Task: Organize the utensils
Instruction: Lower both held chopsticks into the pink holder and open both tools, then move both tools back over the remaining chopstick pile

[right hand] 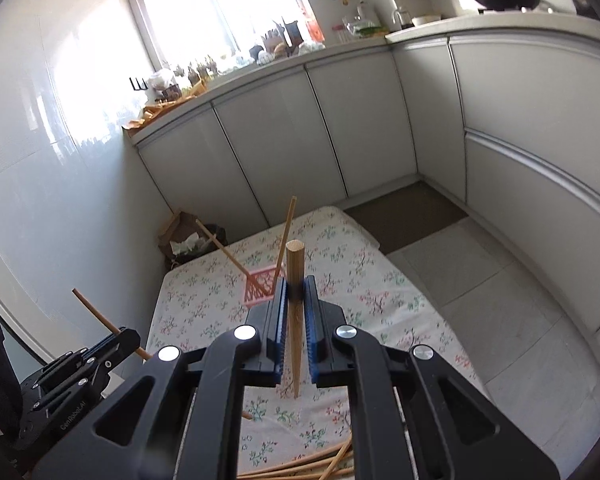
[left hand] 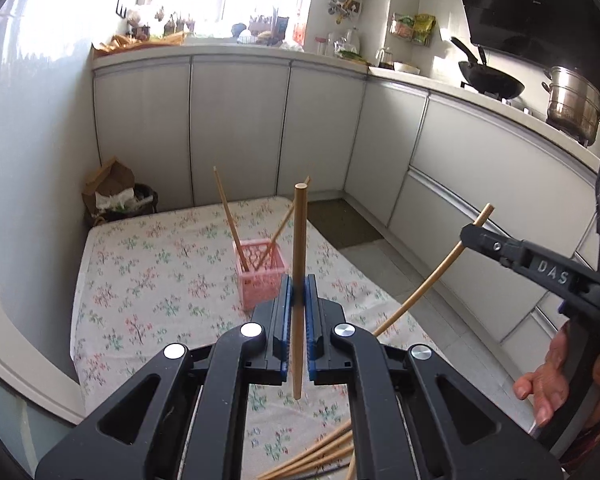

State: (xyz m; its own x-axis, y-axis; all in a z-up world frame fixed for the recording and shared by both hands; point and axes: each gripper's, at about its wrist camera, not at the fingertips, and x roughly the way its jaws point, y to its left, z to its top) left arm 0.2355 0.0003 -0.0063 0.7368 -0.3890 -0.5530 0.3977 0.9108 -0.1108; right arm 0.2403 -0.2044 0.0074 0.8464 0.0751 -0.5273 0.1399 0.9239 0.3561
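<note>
**Chopsticks in both grippers, pink basket ahead**

I have one chopstick clamped in each tool. In my left gripper (left hand: 299,292) the blue pads are closed tight on the left chopstick (left hand: 300,240), which stands nearly upright, thick end up and tip hanging below the jaws. I hold it that way, I judge, so the narrow end can drop straight into the pink basket (left hand: 260,276) without snagging its lattice wall. My right gripper (right hand: 296,292) is likewise pinched shut on the right chopstick (right hand: 294,276), held steeply with its narrow end pointing down toward the floral cloth (right hand: 380,280).

The basket sits upright near the middle of the cloth, ahead of both tools, and already carries two chopsticks (left hand: 230,216) leaning apart against opposite sides. They splay because the basket is low and they are long. More loose chopsticks (left hand: 320,452) lie in a fan on the cloth just under my grippers, waiting their turn.

From the left view, the right tool's chopstick slants across at an angle, well apart from mine, so neither should foul the other going in.
</note>
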